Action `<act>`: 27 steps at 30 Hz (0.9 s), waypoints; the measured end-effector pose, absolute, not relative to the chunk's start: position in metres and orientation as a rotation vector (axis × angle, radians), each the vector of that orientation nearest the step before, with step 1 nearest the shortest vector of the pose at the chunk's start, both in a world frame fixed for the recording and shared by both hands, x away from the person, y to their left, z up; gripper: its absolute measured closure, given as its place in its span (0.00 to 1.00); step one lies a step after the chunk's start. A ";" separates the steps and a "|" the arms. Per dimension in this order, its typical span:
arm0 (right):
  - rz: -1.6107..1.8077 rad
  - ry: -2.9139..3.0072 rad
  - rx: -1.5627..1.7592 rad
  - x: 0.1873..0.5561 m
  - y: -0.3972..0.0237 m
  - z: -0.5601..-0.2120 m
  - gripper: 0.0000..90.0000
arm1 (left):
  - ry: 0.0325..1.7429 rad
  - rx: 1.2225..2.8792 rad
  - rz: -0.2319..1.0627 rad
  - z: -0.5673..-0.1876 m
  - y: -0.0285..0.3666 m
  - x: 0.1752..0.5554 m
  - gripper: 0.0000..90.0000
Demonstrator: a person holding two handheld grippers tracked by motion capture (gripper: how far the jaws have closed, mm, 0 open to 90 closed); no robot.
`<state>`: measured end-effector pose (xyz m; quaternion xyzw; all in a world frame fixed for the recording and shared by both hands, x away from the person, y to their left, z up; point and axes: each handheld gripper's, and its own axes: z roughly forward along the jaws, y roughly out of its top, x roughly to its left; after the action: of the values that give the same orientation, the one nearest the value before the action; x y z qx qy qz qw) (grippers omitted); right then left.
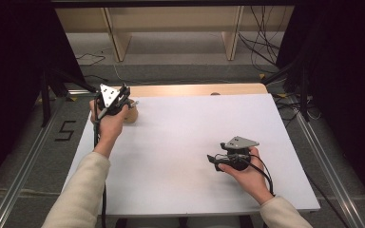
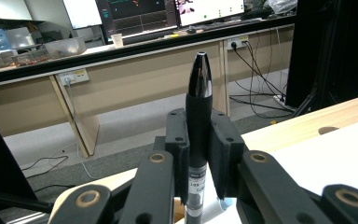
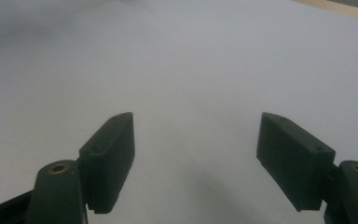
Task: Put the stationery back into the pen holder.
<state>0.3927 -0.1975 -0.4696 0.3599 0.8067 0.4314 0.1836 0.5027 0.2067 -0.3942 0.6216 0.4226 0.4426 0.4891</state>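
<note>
My left gripper [image 2: 199, 117] is shut on a black pen [image 2: 199, 100] that stands upright between the pads, its glossy pointed end up. From above, the left gripper [image 1: 122, 98] is held over the far left corner of the white sheet [image 1: 180, 137], just above a small light wooden block [image 1: 132, 114]. Low over the sheet's near right part, my right gripper [image 1: 213, 160] points left. Its jaws stand wide apart in the right gripper view [image 3: 196, 128], with nothing between them.
The sheet covers a wooden table whose far edge [image 1: 195, 89] is bare, with a small dark spot [image 1: 215, 93]. Beyond the table are a grey floor, loose cables [image 1: 261, 42] and desk legs. Black frame posts [image 1: 45, 95] flank both sides.
</note>
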 end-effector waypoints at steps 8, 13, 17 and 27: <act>1.220 2.271 1.019 0.393 -0.198 -0.469 0.31 | 1.019 1.518 1.078 -0.398 0.206 0.507 0.88; 1.219 2.274 1.019 0.393 -0.198 -0.470 0.31 | 1.027 1.521 1.080 -0.399 0.207 0.509 0.88; 1.220 2.273 1.022 0.393 -0.197 -0.470 0.31 | 1.033 1.531 1.085 -0.402 0.208 0.511 0.88; 1.219 2.275 1.020 0.393 -0.198 -0.470 0.31 | 1.056 1.554 1.074 -0.408 0.209 0.514 0.88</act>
<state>0.3928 -0.1977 -0.4696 0.3615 0.8059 0.4320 0.1823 0.5142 0.2091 -0.4081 0.6342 0.4307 0.4380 0.4695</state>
